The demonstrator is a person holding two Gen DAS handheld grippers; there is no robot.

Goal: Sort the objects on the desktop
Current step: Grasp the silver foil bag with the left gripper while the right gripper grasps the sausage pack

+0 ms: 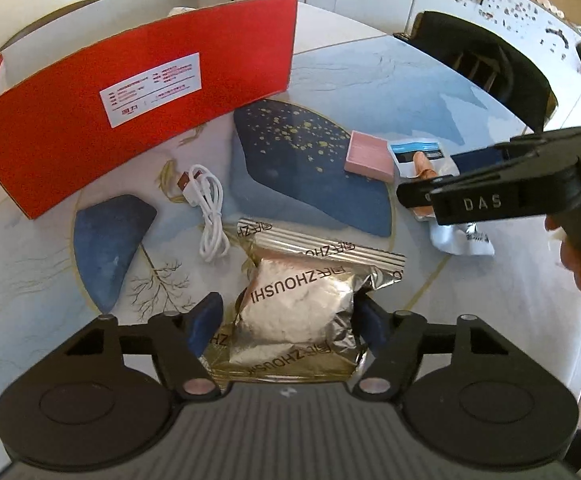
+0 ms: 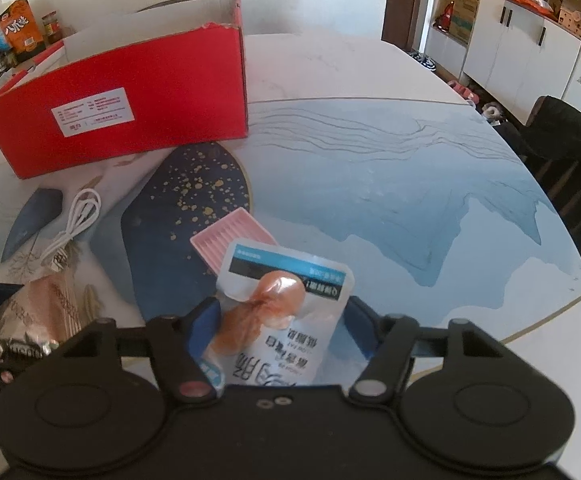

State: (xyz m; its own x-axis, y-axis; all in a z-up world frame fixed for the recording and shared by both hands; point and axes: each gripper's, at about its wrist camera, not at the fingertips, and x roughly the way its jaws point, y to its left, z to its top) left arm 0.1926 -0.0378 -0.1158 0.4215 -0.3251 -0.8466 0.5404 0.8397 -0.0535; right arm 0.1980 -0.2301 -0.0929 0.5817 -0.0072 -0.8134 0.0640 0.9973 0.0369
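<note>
**Two snack packets held between the tongs beside the red box**

Left wrist view: The left gripper (image 1: 286, 326) is seen with its blue pads pressed against the two sides of a gold foil packet (image 1: 296, 312), which is pinched between them over the table (image 1: 470, 280). Just beyond the packet a coiled white cable (image 1: 209, 216) lies on the tabletop, and behind it the open red box (image 1: 130, 108) stands with its white label turned toward the camera. A pink case (image 1: 370, 156) rests to the right of the centre, near the white pouch (image 1: 418, 158). The right gripper (image 1: 486, 200) is seen from the side, reaching in over that pouch.

Right wrist view: The right gripper (image 2: 280, 330) is closed on the white pouch (image 2: 286, 320), printed with a sausage picture; both blue pads are set against its edges. The pink case (image 2: 232, 236) is touched or overlapped by the pouch's far end. The white cable (image 2: 76, 220) lies to the left, the gold foil packet (image 2: 34, 316) at the left edge, and the red box (image 2: 130, 104) farther back on the table (image 2: 410, 200).
</note>
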